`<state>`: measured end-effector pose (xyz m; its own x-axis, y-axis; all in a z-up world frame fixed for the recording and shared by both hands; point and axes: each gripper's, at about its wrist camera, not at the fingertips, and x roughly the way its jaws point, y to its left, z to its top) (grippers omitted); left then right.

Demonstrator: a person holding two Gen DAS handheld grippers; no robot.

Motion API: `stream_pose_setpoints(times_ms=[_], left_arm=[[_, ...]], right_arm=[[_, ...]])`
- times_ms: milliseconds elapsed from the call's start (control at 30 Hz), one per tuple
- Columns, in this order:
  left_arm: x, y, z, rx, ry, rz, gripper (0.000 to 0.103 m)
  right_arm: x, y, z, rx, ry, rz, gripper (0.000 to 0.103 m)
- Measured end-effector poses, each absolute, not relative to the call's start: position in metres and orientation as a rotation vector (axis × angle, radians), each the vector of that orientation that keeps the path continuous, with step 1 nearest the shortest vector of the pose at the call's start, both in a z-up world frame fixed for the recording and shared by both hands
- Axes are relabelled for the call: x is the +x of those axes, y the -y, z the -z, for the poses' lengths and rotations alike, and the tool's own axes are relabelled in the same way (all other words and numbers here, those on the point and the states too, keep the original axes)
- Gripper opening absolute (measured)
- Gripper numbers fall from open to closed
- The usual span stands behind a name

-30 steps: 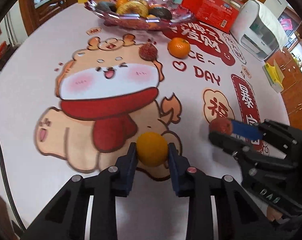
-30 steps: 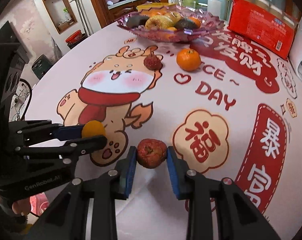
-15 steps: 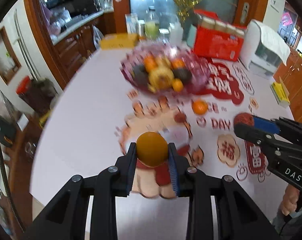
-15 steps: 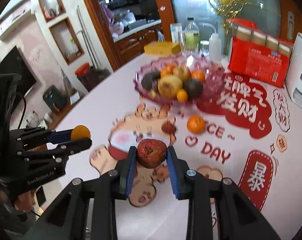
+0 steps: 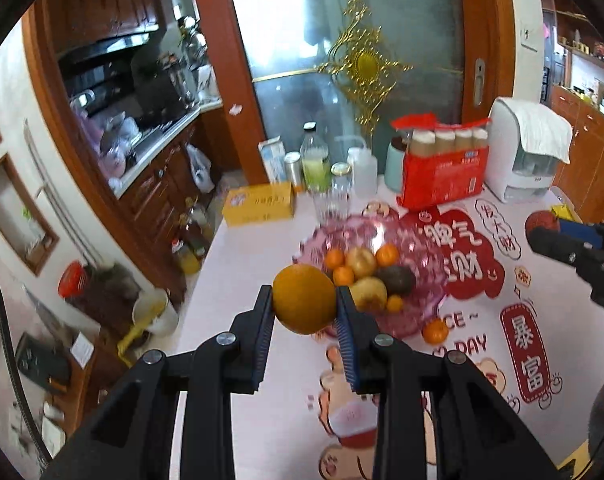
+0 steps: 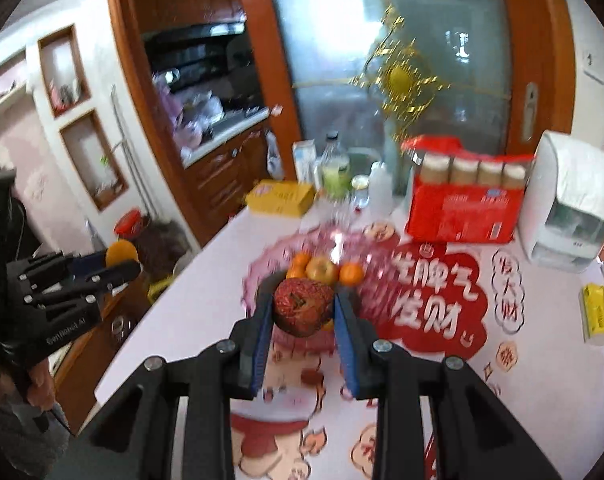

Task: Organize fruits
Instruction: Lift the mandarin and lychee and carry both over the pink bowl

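Observation:
My left gripper (image 5: 304, 300) is shut on an orange (image 5: 304, 298) and holds it high above the table, just left of the pink glass fruit bowl (image 5: 426, 248). My right gripper (image 6: 303, 307) is shut on a dark red bumpy fruit (image 6: 303, 306), held in the air in front of the bowl (image 6: 258, 276). The bowl holds several oranges, pale apples and a dark fruit. Each gripper shows in the other's view, the right one (image 5: 542, 228) at the right edge, the left one (image 6: 118, 260) at the left. A small orange (image 5: 435, 330) lies on the cloth by the bowl.
The table has a white cartoon cloth (image 5: 286, 420). Behind the bowl stand a yellow box (image 5: 260, 204), bottles (image 5: 316, 164), a red carton of jars (image 5: 442, 172) and a white appliance (image 5: 526, 156). A small red fruit (image 6: 312, 377) lies on the cloth. The left table edge drops to a cluttered floor.
Both grippers have lifted their fruits off the cloth and risen high, and both views have tilted up toward the bowl and the room behind it.

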<state>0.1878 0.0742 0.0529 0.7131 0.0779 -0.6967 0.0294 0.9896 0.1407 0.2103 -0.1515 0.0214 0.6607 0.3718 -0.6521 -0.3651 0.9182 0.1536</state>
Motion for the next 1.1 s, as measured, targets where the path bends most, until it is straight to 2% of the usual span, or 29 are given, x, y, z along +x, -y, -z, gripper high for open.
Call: stream_pose_setpoints(times_ms=[133,333,733,900,967,1033,1100], left_arm=[[0.216,-0.071,-0.055,0.187,-0.757,0.009,0.028],[0.264,-0.065,-0.017,0.202,-0.811,0.071,0.028],[0.352,-0.068,0.112,0.191,-1.023,0.056,0.029],[0.366,-0.070,0.140,0.176,-1.072,0.036,0.030],[0.370,-0.072,0.147,0.155,-1.093,0.031,0.041],[0.371,-0.075,0.149,0.140,-1.089,0.021,0.075],[0.368,-0.077,0.147,0.143,-1.062,0.005,0.082]], right_arm=[[0.231,0.144,-0.036,-0.003,-0.708,-0.353,0.030],[0.269,0.130,-0.019,0.004,-0.745,-0.296,0.030],[0.348,0.101,0.086,-0.019,-0.945,-0.225,0.030],[0.364,0.096,0.123,-0.031,-1.018,-0.218,0.031],[0.367,0.096,0.133,-0.039,-1.042,-0.218,0.031],[0.370,0.096,0.143,-0.035,-1.075,-0.226,0.033],[0.371,0.097,0.149,-0.020,-1.097,-0.239,0.037]])
